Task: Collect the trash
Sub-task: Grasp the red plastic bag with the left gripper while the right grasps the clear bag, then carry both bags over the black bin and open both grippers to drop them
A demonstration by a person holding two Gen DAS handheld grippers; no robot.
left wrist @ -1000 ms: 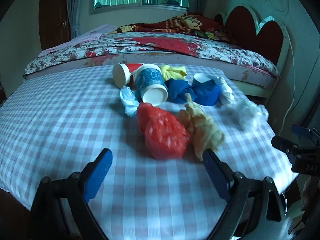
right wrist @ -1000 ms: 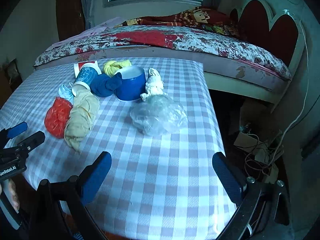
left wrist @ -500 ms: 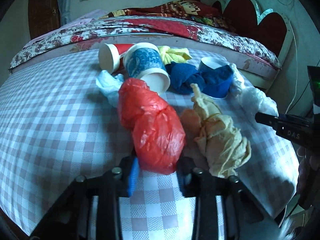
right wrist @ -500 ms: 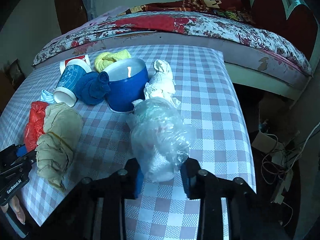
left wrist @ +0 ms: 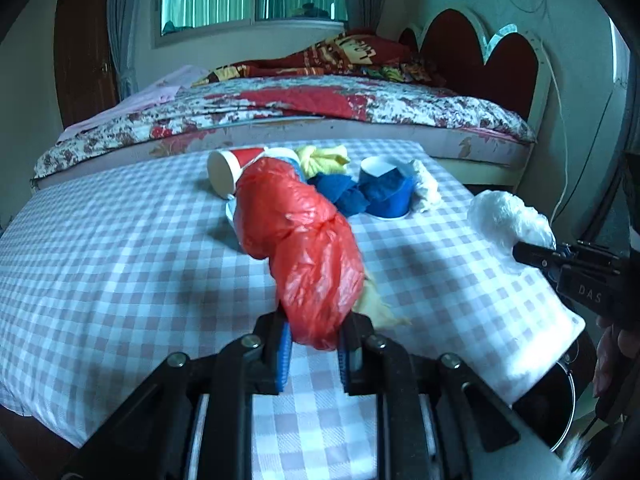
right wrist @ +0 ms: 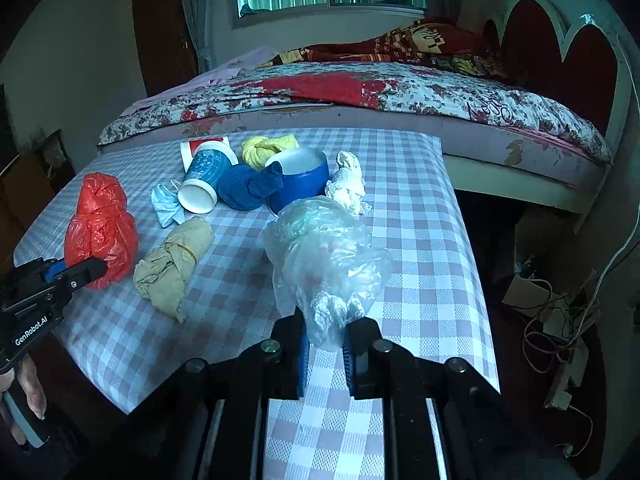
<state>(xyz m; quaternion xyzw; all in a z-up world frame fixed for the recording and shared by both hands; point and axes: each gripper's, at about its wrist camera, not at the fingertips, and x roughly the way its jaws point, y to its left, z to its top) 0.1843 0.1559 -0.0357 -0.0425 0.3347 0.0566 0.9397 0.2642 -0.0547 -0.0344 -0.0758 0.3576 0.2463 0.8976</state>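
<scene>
My left gripper is shut on a red plastic bag and holds it lifted above the checkered table; the bag also shows in the right wrist view. My right gripper is shut on a clear plastic bag, lifted off the table; it also shows in the left wrist view. On the table remain a tan wad, a blue paper cup, a red cup, a dark blue cloth, a blue tub, a yellow wad, a white tissue and a light blue scrap.
A bed with a floral cover stands behind the table. A dark round bin sits below the table's right front corner. Cables and boxes lie on the floor to the right.
Both grippers have risen and pulled back with their bags: the red bag and the clear bag have come up off the table. A second ago both grippers were open.
</scene>
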